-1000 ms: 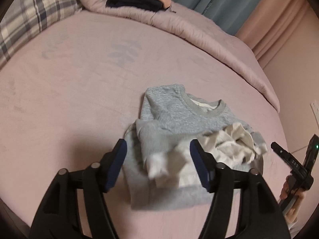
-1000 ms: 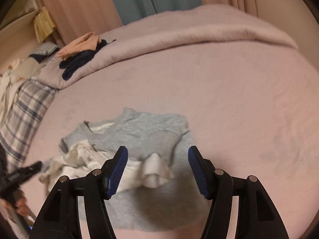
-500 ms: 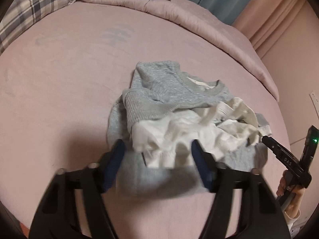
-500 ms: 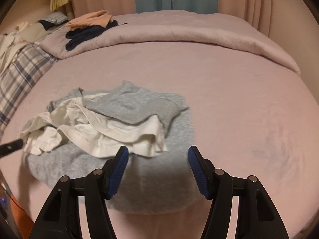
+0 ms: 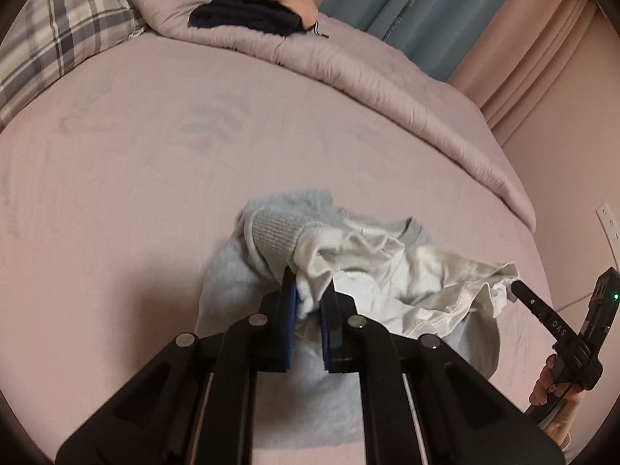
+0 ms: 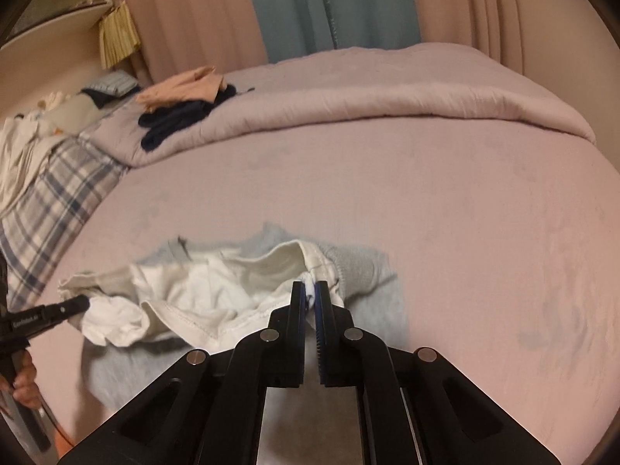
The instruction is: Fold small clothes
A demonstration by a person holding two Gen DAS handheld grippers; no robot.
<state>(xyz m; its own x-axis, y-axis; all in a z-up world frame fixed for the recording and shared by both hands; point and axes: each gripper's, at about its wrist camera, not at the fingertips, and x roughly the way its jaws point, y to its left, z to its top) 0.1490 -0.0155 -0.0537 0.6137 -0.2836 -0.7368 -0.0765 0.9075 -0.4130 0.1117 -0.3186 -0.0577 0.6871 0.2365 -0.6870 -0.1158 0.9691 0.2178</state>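
A small grey sweatshirt (image 5: 271, 232) with a white lining (image 5: 387, 271) lies crumpled on the pink bed (image 5: 155, 155). My left gripper (image 5: 310, 290) is shut on the white hem next to a grey ribbed cuff. My right gripper (image 6: 310, 290) is shut on the white hem (image 6: 232, 290) at the other side, next to a grey cuff (image 6: 356, 263). The right gripper also shows at the right edge of the left wrist view (image 5: 519, 288). The left gripper shows at the left edge of the right wrist view (image 6: 83, 302). The hem hangs slack between them.
A rolled pink duvet (image 5: 348, 69) runs across the far side of the bed. Dark and peach clothes (image 5: 248, 11) lie on it. A plaid pillow (image 5: 58, 38) is at the far left. Curtains (image 6: 329, 7) hang behind. A wall socket (image 5: 606, 221) is at right.
Both grippers were open above the sweatshirt. They have moved down onto it and closed on the white hem at either side, lifting it a little.
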